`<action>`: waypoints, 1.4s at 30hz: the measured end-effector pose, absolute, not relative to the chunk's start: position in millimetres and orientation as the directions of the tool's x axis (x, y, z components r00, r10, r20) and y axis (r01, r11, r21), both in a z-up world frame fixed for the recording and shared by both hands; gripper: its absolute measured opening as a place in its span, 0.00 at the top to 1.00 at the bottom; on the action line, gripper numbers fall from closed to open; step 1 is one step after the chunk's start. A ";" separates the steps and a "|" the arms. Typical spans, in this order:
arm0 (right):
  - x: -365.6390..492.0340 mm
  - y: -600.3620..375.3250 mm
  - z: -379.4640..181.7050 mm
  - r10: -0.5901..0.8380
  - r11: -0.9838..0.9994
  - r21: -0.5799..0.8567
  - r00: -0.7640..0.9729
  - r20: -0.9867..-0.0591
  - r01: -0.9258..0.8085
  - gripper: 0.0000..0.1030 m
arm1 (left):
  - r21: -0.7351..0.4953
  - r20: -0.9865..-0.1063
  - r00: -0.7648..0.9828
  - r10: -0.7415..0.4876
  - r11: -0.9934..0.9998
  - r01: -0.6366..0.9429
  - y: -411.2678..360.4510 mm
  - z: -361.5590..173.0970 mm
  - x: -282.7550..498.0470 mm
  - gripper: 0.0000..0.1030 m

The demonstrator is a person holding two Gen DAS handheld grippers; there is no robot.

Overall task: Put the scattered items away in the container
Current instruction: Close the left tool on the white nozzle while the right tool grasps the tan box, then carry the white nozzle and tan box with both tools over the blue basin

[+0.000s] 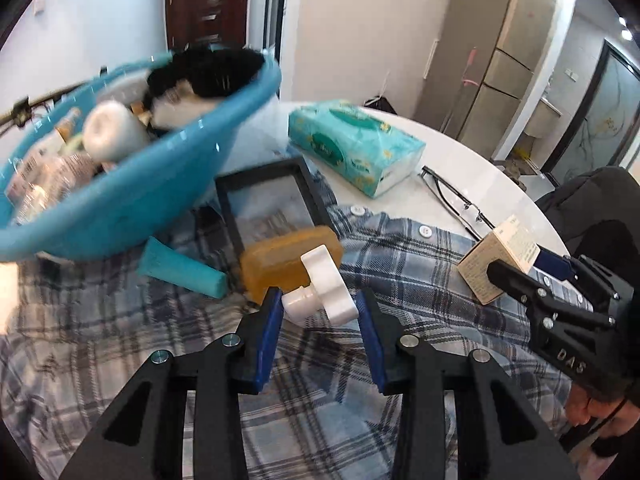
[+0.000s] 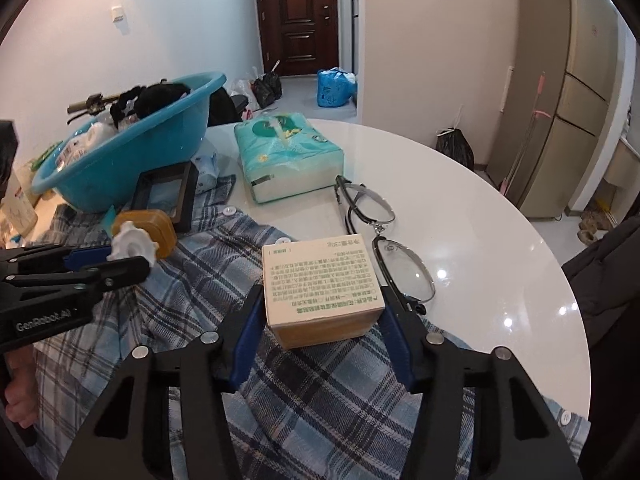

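A blue basin (image 1: 120, 208) (image 2: 132, 148), full of several items, stands at the table's left. My left gripper (image 1: 320, 308) is open around a white knob-shaped cap (image 1: 326, 286) lying on a plaid shirt (image 1: 400, 264); the cap also shows in the right wrist view (image 2: 132, 246). An amber soap bar (image 1: 288, 258) lies just behind the cap. My right gripper (image 2: 324, 312) has its blue pads against both sides of a small printed cardboard box (image 2: 320, 280), which rests on the shirt (image 2: 248, 400). The box (image 1: 500, 256) also shows in the left wrist view.
A black frame (image 1: 272, 204), a teal tube (image 1: 182, 268), a tissue pack (image 2: 288, 156) and glasses (image 2: 384, 240) lie on the white round table (image 2: 500, 208). Bags sit on the floor by the door.
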State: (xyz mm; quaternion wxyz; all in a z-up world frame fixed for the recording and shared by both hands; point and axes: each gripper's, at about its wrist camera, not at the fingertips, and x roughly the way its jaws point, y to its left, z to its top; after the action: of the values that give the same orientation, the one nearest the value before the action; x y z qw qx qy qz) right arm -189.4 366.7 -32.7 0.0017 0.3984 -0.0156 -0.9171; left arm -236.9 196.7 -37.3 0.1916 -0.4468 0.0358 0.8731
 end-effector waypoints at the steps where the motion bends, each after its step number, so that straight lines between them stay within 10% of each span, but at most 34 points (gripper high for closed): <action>1: -188.3 366.3 -30.9 -0.013 -1.000 0.028 -0.685 -0.728 -0.011 0.49 | -0.101 -0.788 -0.538 0.300 -0.924 -0.368 194.3 -34.0 -234.1 0.61; 42: -156.9 235.3 16.2 -0.196 -0.977 0.068 -0.718 -0.668 0.203 0.50 | -0.063 -0.691 -0.692 0.209 -0.971 -0.230 65.4 15.0 -161.7 0.61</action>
State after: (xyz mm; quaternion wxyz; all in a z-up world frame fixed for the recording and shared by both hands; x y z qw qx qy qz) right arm -156.9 235.3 16.2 0.1077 0.3596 0.0050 -0.9269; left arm -161.7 65.4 15.0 0.1194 -0.3735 0.0143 0.9198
